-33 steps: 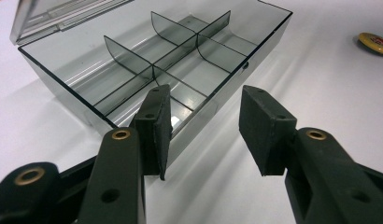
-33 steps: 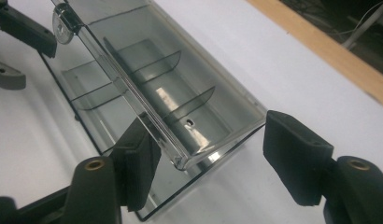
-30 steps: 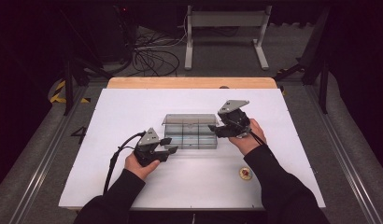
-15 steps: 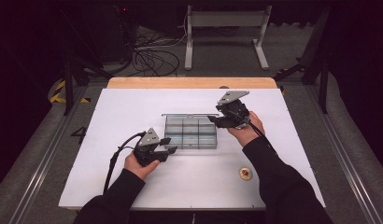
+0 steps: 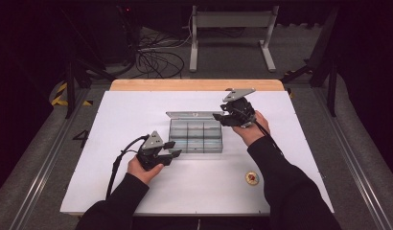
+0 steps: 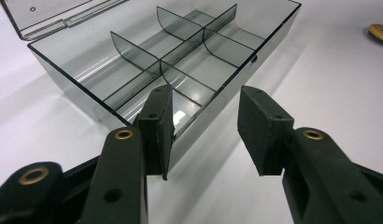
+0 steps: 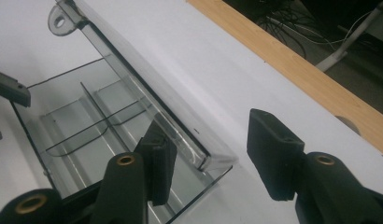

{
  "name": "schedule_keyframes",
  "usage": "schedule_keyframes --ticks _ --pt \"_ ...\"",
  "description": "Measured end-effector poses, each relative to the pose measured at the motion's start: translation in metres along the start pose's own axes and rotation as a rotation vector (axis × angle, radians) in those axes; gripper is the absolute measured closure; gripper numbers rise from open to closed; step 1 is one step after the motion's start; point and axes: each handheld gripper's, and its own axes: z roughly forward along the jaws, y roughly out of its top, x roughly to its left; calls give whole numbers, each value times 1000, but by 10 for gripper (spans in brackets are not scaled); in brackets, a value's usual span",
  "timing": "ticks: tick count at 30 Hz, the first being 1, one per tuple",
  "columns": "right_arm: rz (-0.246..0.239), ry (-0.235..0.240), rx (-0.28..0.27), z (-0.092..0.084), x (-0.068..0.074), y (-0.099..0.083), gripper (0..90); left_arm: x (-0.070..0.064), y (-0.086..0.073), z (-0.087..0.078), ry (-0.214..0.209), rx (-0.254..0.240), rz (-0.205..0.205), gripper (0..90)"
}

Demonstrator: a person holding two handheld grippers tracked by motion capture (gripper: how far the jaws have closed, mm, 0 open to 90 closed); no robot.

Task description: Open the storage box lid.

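A clear plastic compartment box sits mid-table, its inner dividers crossing empty cells. Its lid stands open, leaning toward the far side. My left gripper is open at the box's near left corner, and the box's wall lies between the jaws in the left gripper view. My right gripper is open at the lid's right end. In the right gripper view the lid's corner sits in the gap between the jaws, which do not press on it.
A small round gold badge lies on the white table near the right forearm. A wooden strip runs along the table's far edge. Beyond it the floor holds cables and a metal stand.
The lid has swung up and back toward the far side, and the right gripper has moved away from me with it. The left gripper has stayed at the near left corner.
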Motion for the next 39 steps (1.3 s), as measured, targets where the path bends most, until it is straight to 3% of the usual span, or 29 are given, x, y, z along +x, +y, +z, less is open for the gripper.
schedule_keyframes --ticks 7,19,39 --pt "24 -3 -16 5 -6 3 567 -2 1 0 17 12 25 570" --pt "69 -27 -37 16 -14 6 617 0 0 -1 9 10 20 584" --pt "130 -60 -48 35 -27 7 609 1 0 -1 4 2 19 587"
